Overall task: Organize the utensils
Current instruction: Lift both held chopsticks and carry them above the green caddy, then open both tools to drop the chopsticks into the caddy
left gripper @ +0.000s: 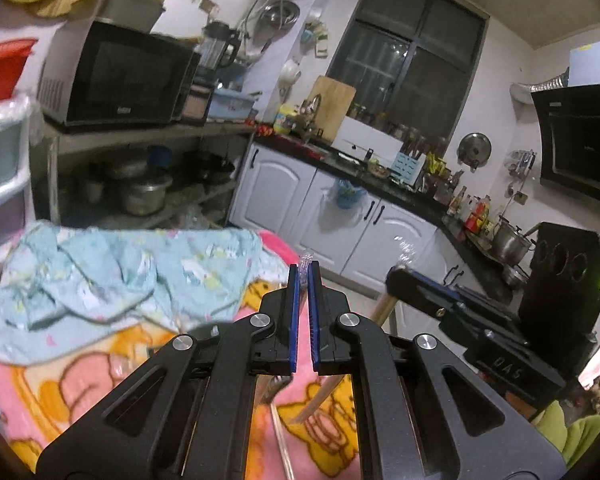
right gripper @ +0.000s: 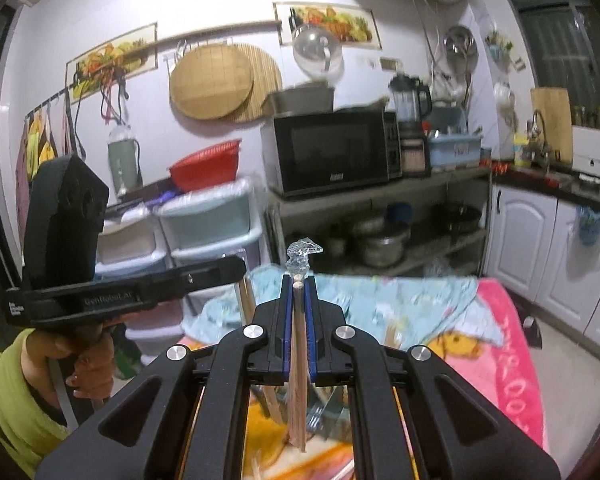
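Right gripper (right gripper: 299,280) is clamped on wrapped chopsticks (right gripper: 299,360), held upright; left gripper (left gripper: 303,270), beside it, pinches only clear wrapper (left gripper: 306,258). Looks like the unwrapping step: pull apart next, carefully.

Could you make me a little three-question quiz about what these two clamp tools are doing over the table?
1. True or false: the right gripper is shut on wooden chopsticks in clear plastic wrap.
2. What covers the table under the grippers: A a pink cartoon blanket, B bare wood, C newspaper?
3. Which appliance sits on the shelf above the pots?

Key: 1 true. 2 A, with a light blue cloth lying on it. 3 the black microwave. The left gripper is shut too, a scrap of plastic wrap at its tips.
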The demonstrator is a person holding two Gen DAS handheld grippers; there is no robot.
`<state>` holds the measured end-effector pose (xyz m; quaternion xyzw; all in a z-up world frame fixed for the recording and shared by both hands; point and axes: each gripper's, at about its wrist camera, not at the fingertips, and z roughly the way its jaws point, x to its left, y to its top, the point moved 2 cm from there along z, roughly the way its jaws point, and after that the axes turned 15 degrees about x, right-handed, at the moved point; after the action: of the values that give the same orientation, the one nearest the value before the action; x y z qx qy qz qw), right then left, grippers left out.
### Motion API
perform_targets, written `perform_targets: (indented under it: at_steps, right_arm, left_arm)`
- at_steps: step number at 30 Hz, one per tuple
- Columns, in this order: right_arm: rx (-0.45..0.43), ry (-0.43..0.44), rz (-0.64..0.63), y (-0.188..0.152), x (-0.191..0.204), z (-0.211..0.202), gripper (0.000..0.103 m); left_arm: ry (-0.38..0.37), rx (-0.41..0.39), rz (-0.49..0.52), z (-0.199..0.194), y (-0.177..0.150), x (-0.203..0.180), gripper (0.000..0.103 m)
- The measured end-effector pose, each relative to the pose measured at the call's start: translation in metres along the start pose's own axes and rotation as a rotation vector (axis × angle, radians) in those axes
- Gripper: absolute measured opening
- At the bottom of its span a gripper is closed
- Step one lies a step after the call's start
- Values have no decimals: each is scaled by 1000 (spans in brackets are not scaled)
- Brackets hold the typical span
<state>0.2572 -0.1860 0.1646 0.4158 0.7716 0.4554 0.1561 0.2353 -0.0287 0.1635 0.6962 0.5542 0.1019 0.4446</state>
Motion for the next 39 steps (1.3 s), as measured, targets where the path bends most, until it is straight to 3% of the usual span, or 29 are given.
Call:
perform_targets:
  at_steps: [11,19,39]
  right_arm:
    - [-118,-42,-14,38,-12,-12,6]
    - [-179,-77,-41,51,-13,-13,6]
    - [-109,-102,9,25,-34,41,6]
  left_arm:
    - [19,-58,9,2,36,-2,2]
    - [42,-75,-10,9,44,6,2]
    - [85,-20,-23,44,23,29,2]
